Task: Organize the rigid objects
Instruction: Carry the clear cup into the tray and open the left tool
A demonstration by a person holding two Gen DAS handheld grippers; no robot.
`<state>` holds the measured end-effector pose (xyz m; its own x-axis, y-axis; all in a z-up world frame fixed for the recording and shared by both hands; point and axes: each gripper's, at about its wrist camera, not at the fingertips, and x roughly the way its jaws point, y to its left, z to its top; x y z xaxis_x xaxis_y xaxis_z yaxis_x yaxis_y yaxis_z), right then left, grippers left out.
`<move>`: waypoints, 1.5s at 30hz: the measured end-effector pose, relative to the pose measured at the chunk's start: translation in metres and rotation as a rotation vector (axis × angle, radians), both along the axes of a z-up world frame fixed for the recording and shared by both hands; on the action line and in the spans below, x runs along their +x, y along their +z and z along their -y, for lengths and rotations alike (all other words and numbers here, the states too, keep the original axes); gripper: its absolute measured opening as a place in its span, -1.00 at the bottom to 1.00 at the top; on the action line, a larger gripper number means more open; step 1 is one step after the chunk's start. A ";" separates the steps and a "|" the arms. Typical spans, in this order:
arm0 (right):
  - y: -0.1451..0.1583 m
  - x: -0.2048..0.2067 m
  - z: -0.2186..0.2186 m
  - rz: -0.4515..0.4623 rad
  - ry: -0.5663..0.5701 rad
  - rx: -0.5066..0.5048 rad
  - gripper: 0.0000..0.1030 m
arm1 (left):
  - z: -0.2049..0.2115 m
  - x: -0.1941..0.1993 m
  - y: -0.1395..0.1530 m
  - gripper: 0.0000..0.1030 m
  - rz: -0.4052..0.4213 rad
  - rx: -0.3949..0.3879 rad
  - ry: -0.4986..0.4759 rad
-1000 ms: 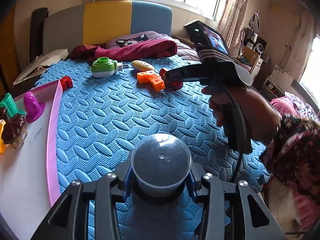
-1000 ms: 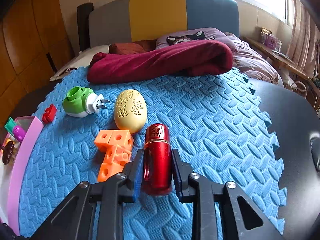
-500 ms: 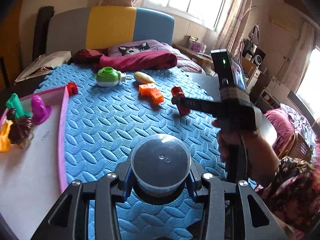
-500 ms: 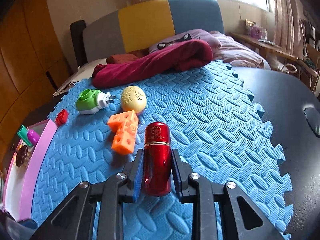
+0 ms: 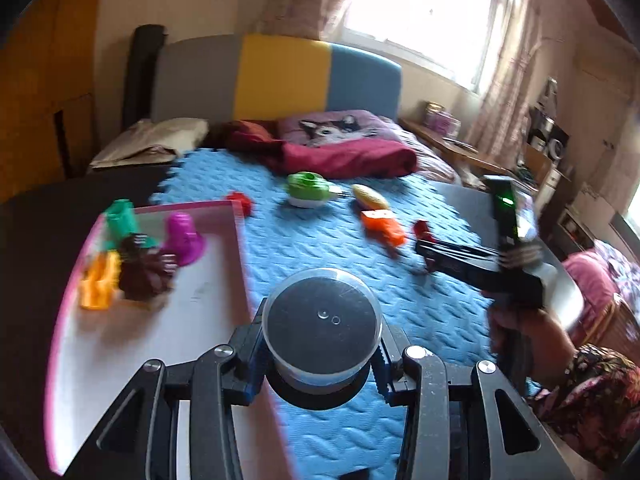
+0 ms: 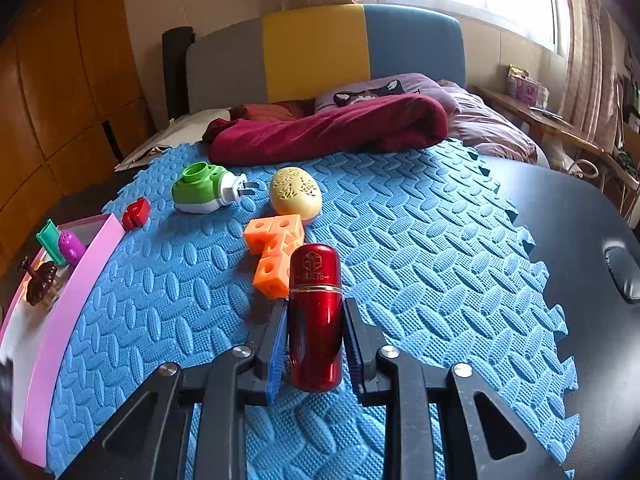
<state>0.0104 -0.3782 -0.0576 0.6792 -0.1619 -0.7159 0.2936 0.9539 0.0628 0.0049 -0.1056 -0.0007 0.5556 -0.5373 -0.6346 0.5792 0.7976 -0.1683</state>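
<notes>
The right hand-held gripper (image 6: 314,340) is clenching a red metallic capsule (image 6: 315,316), its long axis pointing away along the fingers above the blue foam mat (image 6: 420,264). The left hand-held gripper (image 5: 320,360) is gripping a round lidded container (image 5: 321,326), lid facing the camera. The pink-rimmed tray (image 5: 240,264) is holding purple, green, orange and brown toys. Compared with a second ago, the left gripper is sitting nearer the tray

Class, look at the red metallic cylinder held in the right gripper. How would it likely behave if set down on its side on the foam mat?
The red cylinder looks round and smooth, so it would probably roll. Its glossy shell seems rigid, and possibly slippery between the right gripper pads. The textured blue mat may slow it.
</notes>
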 end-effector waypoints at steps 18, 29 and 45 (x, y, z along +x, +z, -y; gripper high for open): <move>-0.003 0.004 -0.001 -0.021 -0.005 -0.016 -0.50 | -0.095 0.084 -0.048 -0.15 -0.086 0.167 0.255; -0.005 0.006 -0.001 -0.035 -0.003 -0.018 -0.50 | -0.108 0.094 -0.052 0.05 -0.030 0.216 0.350; 0.004 -0.001 -0.011 0.008 0.028 -0.004 -0.50 | -0.110 0.038 -0.030 0.78 0.008 0.053 0.377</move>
<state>0.0096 -0.3668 -0.0536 0.6892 -0.1453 -0.7098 0.2660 0.9620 0.0613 0.0426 0.0043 -0.0305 0.7130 -0.2612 -0.6507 0.2446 0.9624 -0.1182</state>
